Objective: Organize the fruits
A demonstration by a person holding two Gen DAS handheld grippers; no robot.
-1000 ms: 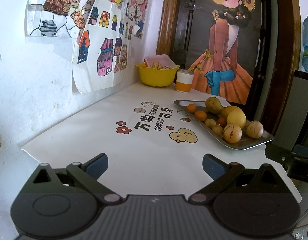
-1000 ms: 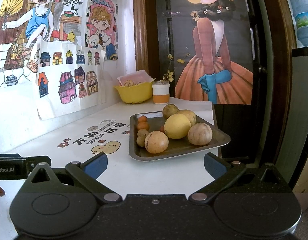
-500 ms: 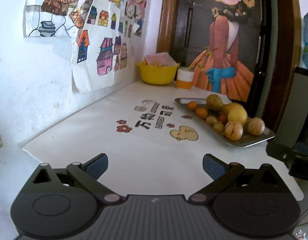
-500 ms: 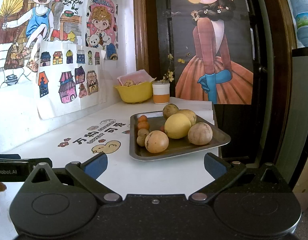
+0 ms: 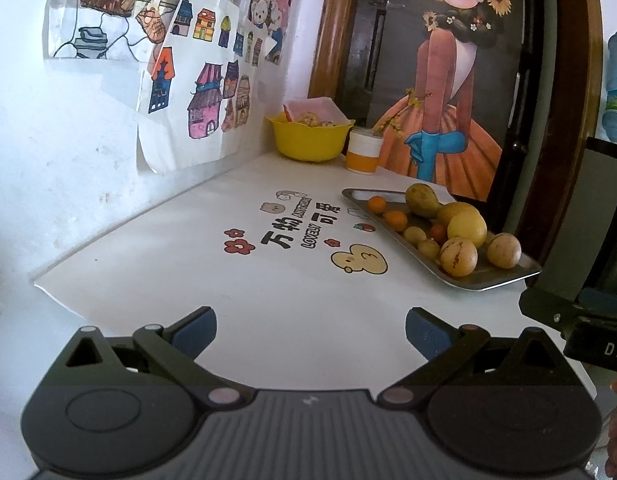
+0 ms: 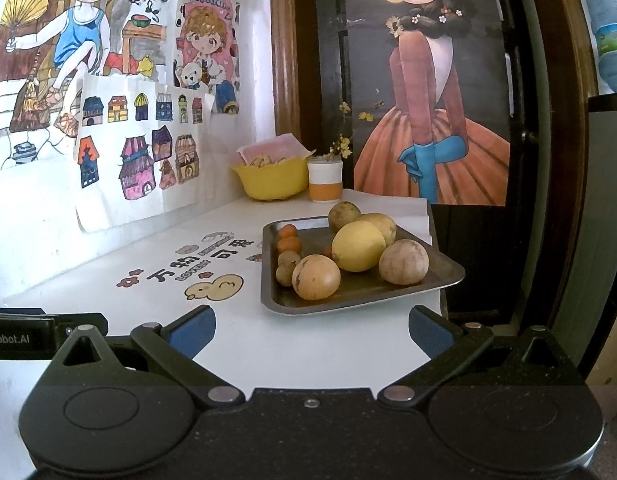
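Since the earlier frame my left gripper (image 5: 311,326) has tilted slightly; in its view the tray (image 5: 492,282) and wall drawings sit a little lower and further right. My right gripper (image 6: 311,326) shows almost no shift; its tray (image 6: 348,307) framing matches the earlier one.

View differences: the left wrist view shows the table (image 5: 268,300) print in full, the tray far to the right, and part of the right gripper's body at the right edge. The right wrist view shows the tray near centre, with the left gripper's body at the left edge.

Fruit position: all fruit lies on the tray. A large yellow fruit (image 6: 358,246) sits in the middle, a brown round fruit (image 6: 316,277) at the near left, another (image 6: 403,261) at the near right, and small orange fruits (image 6: 289,245) along the left rim. The tray is ahead of my right gripper, well apart from its fingers (image 6: 190,330), and ahead-right of my left gripper.

Gripper state: both are released, jaws spread wide, holding nothing.

A yellow bowl (image 6: 273,178) and a cup (image 6: 325,178) stand at the table's far end.
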